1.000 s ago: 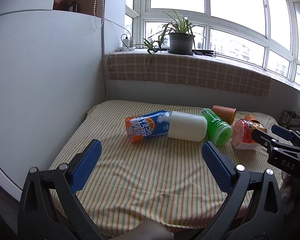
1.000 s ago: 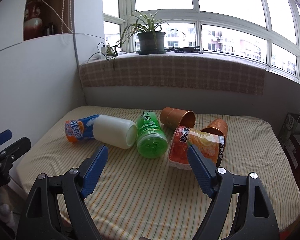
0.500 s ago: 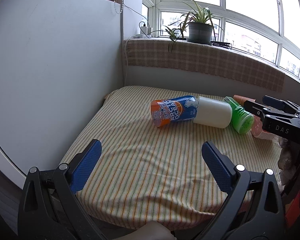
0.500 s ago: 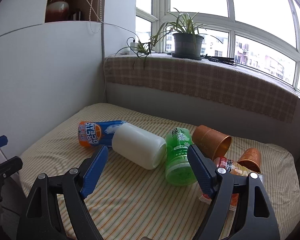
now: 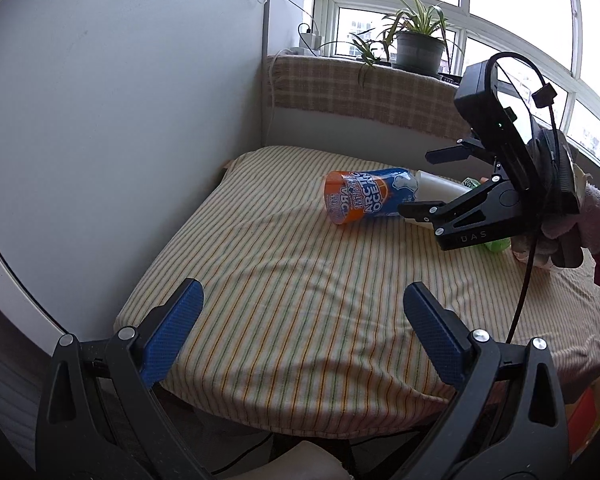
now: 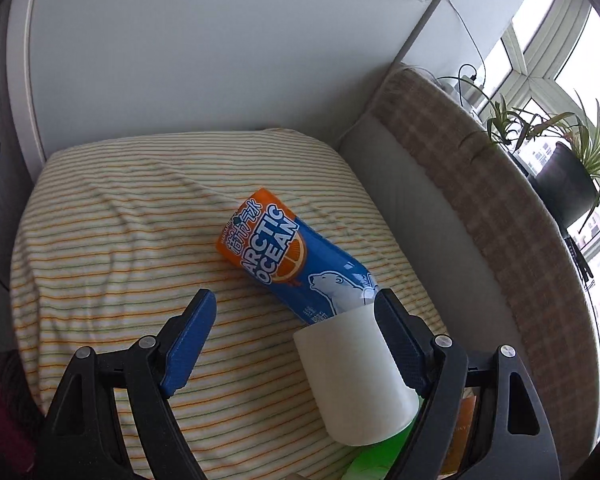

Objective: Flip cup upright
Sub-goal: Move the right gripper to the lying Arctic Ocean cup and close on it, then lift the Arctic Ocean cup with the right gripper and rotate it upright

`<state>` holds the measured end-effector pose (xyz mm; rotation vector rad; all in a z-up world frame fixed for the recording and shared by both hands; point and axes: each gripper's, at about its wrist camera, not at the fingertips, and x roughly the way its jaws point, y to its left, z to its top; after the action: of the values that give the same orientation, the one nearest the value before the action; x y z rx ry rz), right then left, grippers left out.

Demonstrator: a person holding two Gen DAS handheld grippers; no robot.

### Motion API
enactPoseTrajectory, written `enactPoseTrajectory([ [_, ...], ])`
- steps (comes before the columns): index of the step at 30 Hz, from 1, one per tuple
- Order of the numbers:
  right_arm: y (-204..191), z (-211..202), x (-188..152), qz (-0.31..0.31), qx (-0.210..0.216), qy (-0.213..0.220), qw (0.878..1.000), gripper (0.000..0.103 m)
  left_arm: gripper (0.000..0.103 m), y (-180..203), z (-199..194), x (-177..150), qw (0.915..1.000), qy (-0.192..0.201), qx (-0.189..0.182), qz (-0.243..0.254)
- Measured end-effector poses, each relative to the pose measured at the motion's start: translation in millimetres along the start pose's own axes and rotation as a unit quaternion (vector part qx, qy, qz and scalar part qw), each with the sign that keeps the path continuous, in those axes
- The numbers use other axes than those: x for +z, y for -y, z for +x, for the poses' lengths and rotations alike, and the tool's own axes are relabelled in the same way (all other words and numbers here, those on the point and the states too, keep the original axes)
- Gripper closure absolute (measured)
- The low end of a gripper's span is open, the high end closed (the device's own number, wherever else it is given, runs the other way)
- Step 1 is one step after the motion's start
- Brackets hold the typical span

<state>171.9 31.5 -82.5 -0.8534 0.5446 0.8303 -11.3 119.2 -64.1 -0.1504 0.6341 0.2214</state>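
A blue and orange "Arctic Ocean" cup (image 6: 288, 260) lies on its side on the striped cloth; it also shows in the left wrist view (image 5: 364, 200). A white cup (image 6: 356, 376) lies on its side, its end against the blue cup. My right gripper (image 6: 296, 320) is open, hovering over the white cup's near end, right finger beside it. In the left wrist view the right gripper (image 5: 424, 184) hangs above the white cup (image 5: 440, 192). My left gripper (image 5: 300, 320) is open and empty over the table's front edge.
A green cup (image 6: 384, 456) lies beside the white cup, mostly hidden. A white wall panel (image 5: 120, 120) bounds the table's left side. A plaid-covered sill (image 5: 364, 92) with a potted plant (image 5: 420, 48) runs behind. The striped cloth (image 5: 300, 280) is wrinkled.
My right gripper has swung left and down over the white and blue cups, tilting its view steeply. My left gripper has drawn back and turned left. The cups have not moved.
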Motion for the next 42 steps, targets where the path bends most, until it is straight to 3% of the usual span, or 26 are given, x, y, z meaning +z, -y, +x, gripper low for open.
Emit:
enactPoseTrajectory([
  [6, -13.3, 34.0, 13.8, -0.104, -0.016, -0.051, 0.993, 0.022, 0.001, -18.3, -0.2, -2.4, 0.9997, -0.012, 0.005, -0.021],
  [11, -22.7, 59.6, 24.7, -0.176, -0.032, -0.088, 0.98, 0.022, 0.001, -30.0, -2.2, -4.0, 0.9994, -0.012, 0.016, -0.03],
  [21, -26.8, 87.8, 37.9, -0.225, -0.04, -0.12, 0.966, 0.024, 0.001, -45.5, -5.6, -6.1, 0.9987, -0.013, 0.024, -0.044],
  [24, -27.6, 89.0, 37.3, -0.227, -0.042, -0.119, 0.966, 0.025, 0.001, -49.3, -5.9, -5.5, 0.9985, -0.013, 0.027, -0.046],
  [26, -29.4, 87.6, 36.2, -0.223, -0.039, -0.119, 0.967, 0.033, 0.001, -51.3, -6.6, -5.1, 0.9983, -0.011, 0.028, -0.05],
  [33, -25.4, 87.2, 44.1, -0.205, -0.041, -0.098, 0.973, 0.04, 0.001, -50.6, -8.6, -5.0, 0.9983, -0.006, 0.034, -0.047],
  [42, -5.6, 61.1, 66.9, -0.077, 0.014, -0.033, 0.996, 0.044, 0.001, -51.2, -15.6, -4.0, 0.9981, 0.001, 0.042, -0.046],
])
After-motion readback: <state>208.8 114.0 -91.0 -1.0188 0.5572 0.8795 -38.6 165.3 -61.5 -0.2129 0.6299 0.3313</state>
